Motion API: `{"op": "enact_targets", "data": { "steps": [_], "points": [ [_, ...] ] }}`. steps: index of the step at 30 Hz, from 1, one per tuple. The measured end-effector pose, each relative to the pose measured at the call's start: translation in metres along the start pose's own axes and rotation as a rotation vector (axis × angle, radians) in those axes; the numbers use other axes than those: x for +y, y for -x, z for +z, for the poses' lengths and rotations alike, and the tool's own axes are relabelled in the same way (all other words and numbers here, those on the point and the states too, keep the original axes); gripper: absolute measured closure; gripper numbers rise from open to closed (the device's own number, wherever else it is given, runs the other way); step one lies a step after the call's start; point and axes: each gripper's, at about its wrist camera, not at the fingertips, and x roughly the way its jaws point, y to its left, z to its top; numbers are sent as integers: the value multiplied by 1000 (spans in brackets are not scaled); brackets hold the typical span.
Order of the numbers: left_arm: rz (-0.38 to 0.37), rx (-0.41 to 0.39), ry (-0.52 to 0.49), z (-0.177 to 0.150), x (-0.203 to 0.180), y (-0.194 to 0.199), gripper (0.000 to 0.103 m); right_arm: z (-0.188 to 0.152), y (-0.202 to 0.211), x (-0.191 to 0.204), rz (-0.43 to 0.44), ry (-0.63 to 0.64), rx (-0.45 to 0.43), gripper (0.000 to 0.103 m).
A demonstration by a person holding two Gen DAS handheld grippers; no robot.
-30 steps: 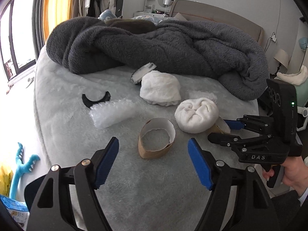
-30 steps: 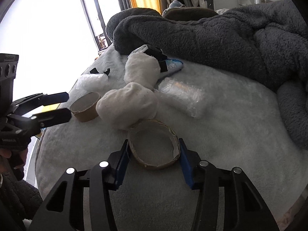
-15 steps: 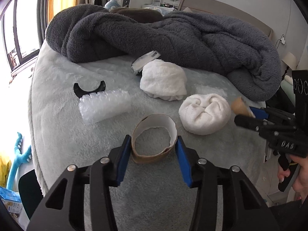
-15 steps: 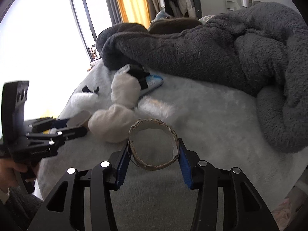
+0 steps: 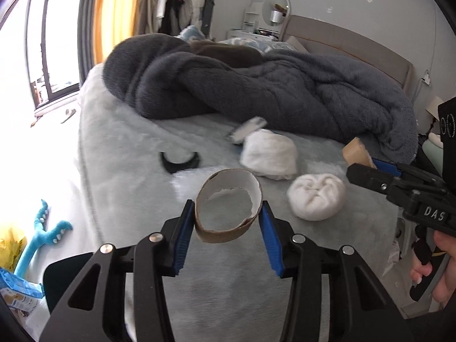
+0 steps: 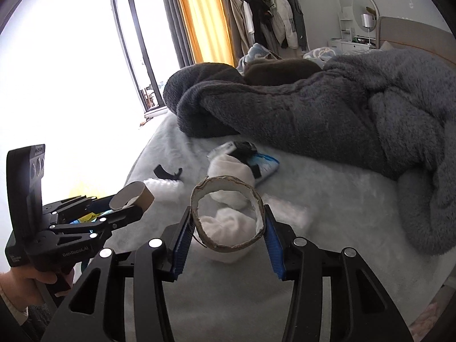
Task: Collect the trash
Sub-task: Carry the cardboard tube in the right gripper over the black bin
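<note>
In the left wrist view my left gripper (image 5: 226,213) is shut on a torn brown cardboard ring (image 5: 228,208), held just above the pale fluffy bed cover (image 5: 119,154). At the right edge my right gripper (image 5: 359,163) carries a second cardboard ring (image 5: 354,151). In the right wrist view that gripper (image 6: 228,222) is shut on its ring (image 6: 228,216), and the left gripper (image 6: 129,209) shows at the left with its ring (image 6: 132,198). Still on the cover lie two white tissue wads (image 5: 268,156) (image 5: 315,196), a black crescent piece (image 5: 179,162), bubble wrap (image 6: 164,188) and a blue-white wrapper (image 6: 263,165).
A big dark grey blanket (image 5: 270,91) is heaped across the back of the bed. A blue plush toy (image 5: 40,236) and a packet lie on the floor to the left. Bright windows (image 6: 71,71) and an orange curtain stand beyond the bed's left edge.
My left gripper shut on the cardboard ring and lifted it off the cover. My right gripper rose with its ring, away from the tissue wads.
</note>
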Motion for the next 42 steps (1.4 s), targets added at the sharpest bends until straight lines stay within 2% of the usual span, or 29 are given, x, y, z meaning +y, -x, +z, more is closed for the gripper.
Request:
{"op": "enact_targets", "data": {
  "steps": [6, 14, 23, 32, 36, 42],
  "points": [
    [77, -14, 51, -4, 43, 11, 54, 14, -10, 31, 53, 1, -9, 55],
    [184, 21, 132, -21, 110, 23, 54, 24, -37, 86, 103, 47, 23, 55],
    [274, 172, 189, -63, 182, 24, 54, 29, -81, 162, 169, 93, 87, 55],
    [266, 308, 276, -103, 239, 27, 54, 16, -121, 241, 237, 187, 175, 55],
    [255, 390, 303, -124, 257, 22, 54, 8, -135, 263, 247, 214, 215, 55],
    [233, 500, 280, -154, 267, 14, 54, -3, -153, 283, 249, 235, 261, 55]
  ]
}}
